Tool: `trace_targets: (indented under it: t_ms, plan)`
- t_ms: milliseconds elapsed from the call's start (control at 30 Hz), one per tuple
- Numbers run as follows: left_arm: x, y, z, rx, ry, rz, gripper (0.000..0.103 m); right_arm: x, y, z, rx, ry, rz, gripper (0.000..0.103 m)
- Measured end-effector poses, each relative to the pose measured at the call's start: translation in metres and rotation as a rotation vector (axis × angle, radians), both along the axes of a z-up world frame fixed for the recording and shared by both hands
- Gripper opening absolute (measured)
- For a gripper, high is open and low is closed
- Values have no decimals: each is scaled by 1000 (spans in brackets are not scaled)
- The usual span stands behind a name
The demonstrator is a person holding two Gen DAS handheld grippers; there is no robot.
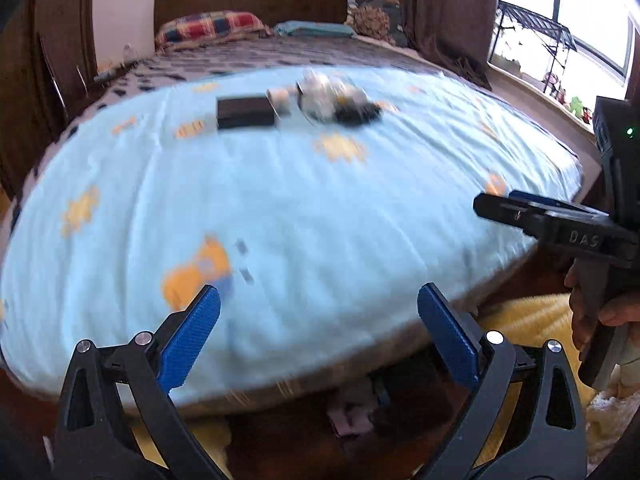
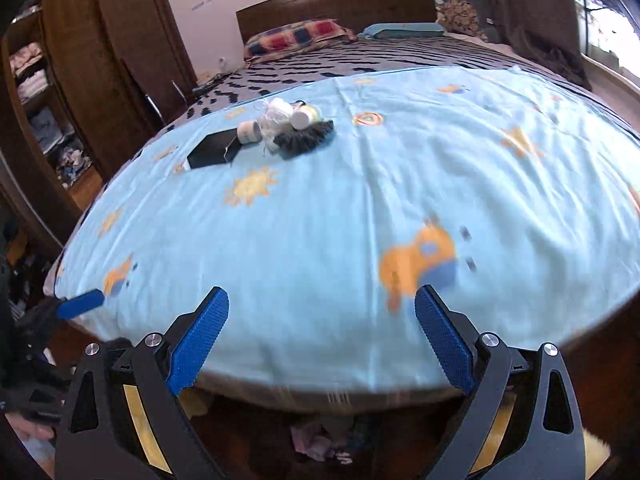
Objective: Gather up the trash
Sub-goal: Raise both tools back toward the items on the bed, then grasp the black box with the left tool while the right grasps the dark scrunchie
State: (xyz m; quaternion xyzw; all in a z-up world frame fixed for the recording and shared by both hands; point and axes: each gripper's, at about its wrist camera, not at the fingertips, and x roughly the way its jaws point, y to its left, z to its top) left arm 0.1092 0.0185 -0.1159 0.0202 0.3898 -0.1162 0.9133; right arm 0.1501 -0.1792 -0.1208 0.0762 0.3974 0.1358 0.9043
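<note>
A small heap of trash lies on the far part of a light blue sheet (image 2: 320, 220) spread over the bed: a black box (image 2: 212, 150), a small cream cup (image 2: 249, 132), a white crumpled wad (image 2: 276, 114), a white-capped little pot (image 2: 304, 117) and a dark fringed piece (image 2: 306, 140). The left wrist view shows the same heap blurred, with the black box (image 1: 245, 112) leftmost. My left gripper (image 1: 318, 312) is open and empty over the sheet's near edge. My right gripper (image 2: 322, 312) is open and empty too, also at the near edge, far from the heap.
The right gripper's body (image 1: 560, 228) and a hand (image 1: 588, 312) show at the right of the left wrist view. Pillows (image 2: 296, 38) and a headboard (image 2: 336, 0) stand at the far end. A wardrobe (image 2: 80, 80) is left, a window (image 1: 560, 40) right. Crumpled cloth (image 2: 316, 440) lies on the floor below.
</note>
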Motion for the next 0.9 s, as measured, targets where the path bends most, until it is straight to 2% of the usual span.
trace_targets:
  t_ms: [100,333,600,733,900]
  plan:
    - [22,6,4,13,-21,29,95,25,6,2,6,7,3,95]
    - [92,20,4,60,-10,126,95,75,21,0,-22,-2,0,95]
    - [150,14,8,109,-36,162,95,132,32,-8,8,35,-5,94]
    - [176,10,7,132,-38,170,95,154,31,-12,41,53,-20,83]
    - [204,9,1,122,-17,190,95,174,35,-12,44,65,-23,79]
